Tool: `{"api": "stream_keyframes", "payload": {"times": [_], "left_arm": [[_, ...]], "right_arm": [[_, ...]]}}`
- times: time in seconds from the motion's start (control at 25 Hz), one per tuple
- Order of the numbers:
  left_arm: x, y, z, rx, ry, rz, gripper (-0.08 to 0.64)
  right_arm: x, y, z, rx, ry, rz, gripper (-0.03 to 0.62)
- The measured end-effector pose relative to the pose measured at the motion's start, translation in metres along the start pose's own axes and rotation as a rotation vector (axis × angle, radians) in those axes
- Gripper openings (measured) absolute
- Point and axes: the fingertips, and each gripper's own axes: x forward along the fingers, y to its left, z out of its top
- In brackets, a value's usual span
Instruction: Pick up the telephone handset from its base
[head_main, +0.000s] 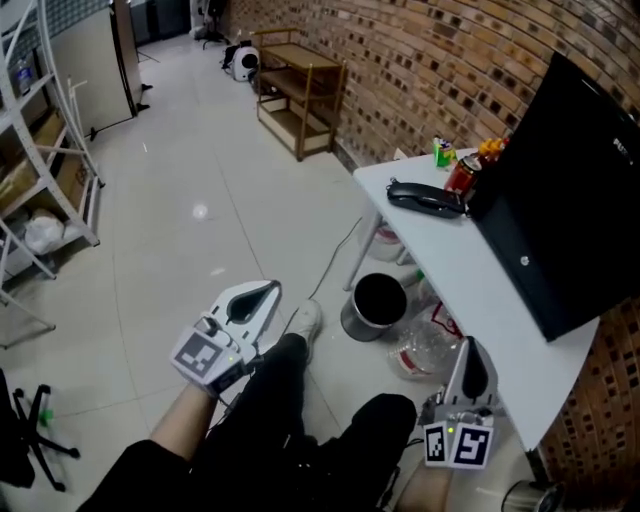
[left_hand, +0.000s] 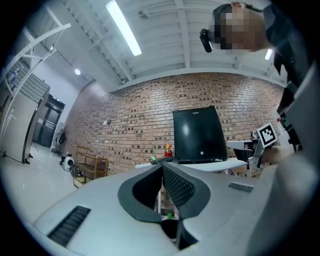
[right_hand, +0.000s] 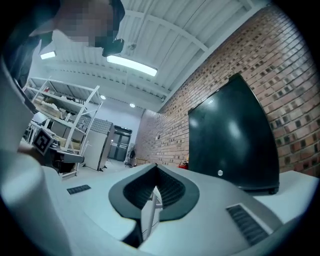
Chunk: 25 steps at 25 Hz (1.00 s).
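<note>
The telephone handset (head_main: 428, 199) lies on the white bench (head_main: 470, 290), just beside the black monitor (head_main: 570, 190). The left gripper (head_main: 270, 289) and right gripper (head_main: 468, 347) hang well away from the monitor, with the fingers of both clenched on nothing.

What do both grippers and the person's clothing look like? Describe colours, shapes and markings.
The left gripper and right gripper are matching pale grey shells tapering to a point, with dark ridged pads inside the jaws. Each carries a rear cube of black-and-white square markers. The person wears dark trousers and a white shoe.
</note>
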Motion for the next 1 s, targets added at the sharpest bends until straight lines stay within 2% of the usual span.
{"api": "stream_keyframes", "payload": {"times": [0.24, 0.4, 0.64, 0.72, 0.92, 1.0], "left_arm": [[0.064, 0.026, 0.002, 0.021, -0.020, -0.014, 0.008], [0.095, 0.037, 0.001, 0.005, -0.028, -0.037, 0.008], [0.148, 0.048, 0.025, 0.057, -0.055, -0.142, 0.008], [0.164, 0.052, 0.032, 0.064, -0.047, -0.156, 0.008], [0.192, 0.057, 0.035, 0.000, -0.053, -0.172, 0.008], [0.202, 0.059, 0.037, -0.002, -0.053, -0.182, 0.008]], "right_arm": [[0.056, -0.012, -0.001, 0.006, -0.037, 0.021, 0.009], [0.074, -0.025, -0.003, 0.002, -0.037, 0.010, 0.009], [0.095, -0.046, 0.001, 0.001, -0.051, -0.018, 0.009], [0.103, -0.047, 0.000, 0.000, -0.047, -0.016, 0.009], [0.117, -0.054, 0.001, -0.004, -0.031, -0.023, 0.009], [0.123, -0.058, 0.003, -0.004, -0.031, -0.033, 0.009]]}}
